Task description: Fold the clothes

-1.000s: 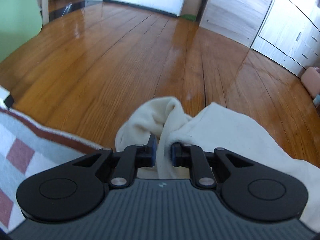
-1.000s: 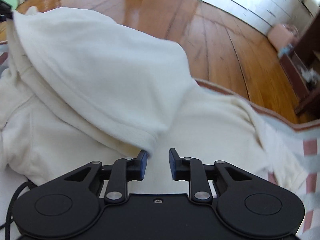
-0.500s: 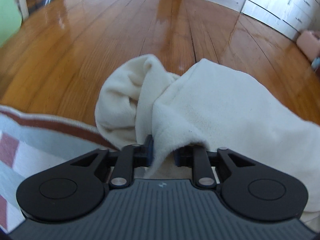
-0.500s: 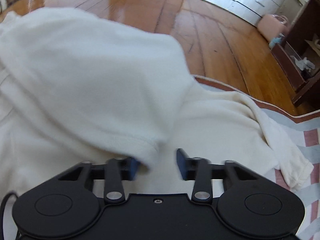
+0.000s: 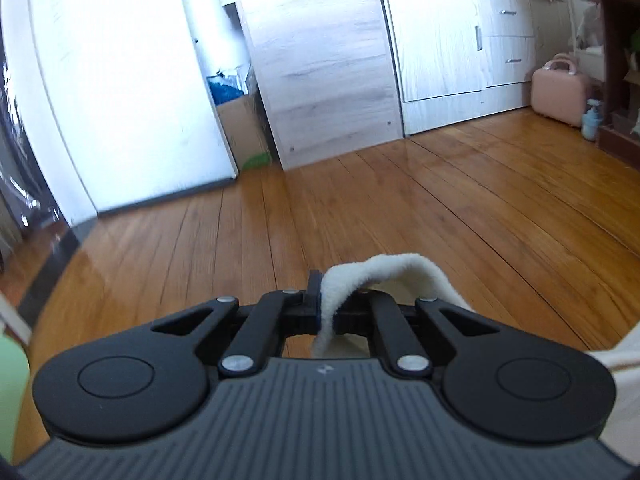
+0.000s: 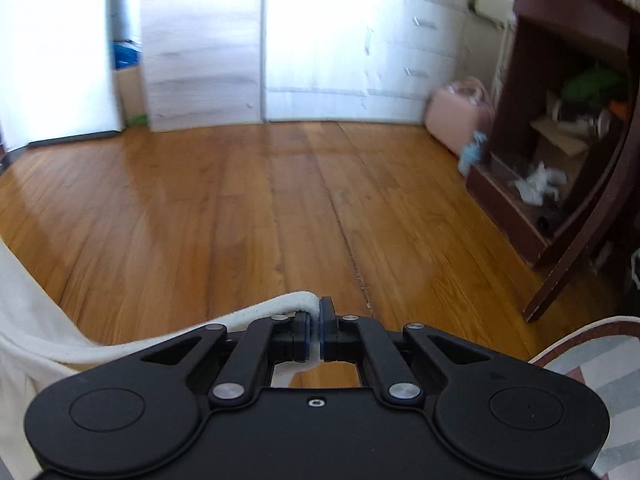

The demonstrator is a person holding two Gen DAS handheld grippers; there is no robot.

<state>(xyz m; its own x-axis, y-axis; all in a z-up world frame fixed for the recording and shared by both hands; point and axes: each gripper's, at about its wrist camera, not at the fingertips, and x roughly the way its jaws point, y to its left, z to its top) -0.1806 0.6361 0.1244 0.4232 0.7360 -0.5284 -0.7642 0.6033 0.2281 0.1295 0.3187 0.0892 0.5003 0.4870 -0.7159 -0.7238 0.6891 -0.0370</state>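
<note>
Both grippers hold the same cream garment, as we see it. In the left wrist view, our left gripper (image 5: 334, 300) sits at lower centre, its jaws pinched on a thick folded edge of the cream garment (image 5: 384, 268). That edge arches over the right-hand finger and runs off toward the lower right of the frame, where more of the cloth hangs. Beyond it we see the wooden floor (image 5: 360, 208), a white door at upper left, pale cabinets (image 5: 440, 40) at upper centre, and a pink case (image 5: 558, 88) at the right edge.

In the right wrist view, the cloth hangs at the lower left of the frame and its hem rises toward the centre. There our right gripper (image 6: 316, 334) is clamped tight on the hem, with only a thin strip of fabric between the blue pads. A dark wooden shelf unit (image 6: 560, 120) fills the upper right, and a striped rug (image 6: 600, 364) shows at lower right.
</note>
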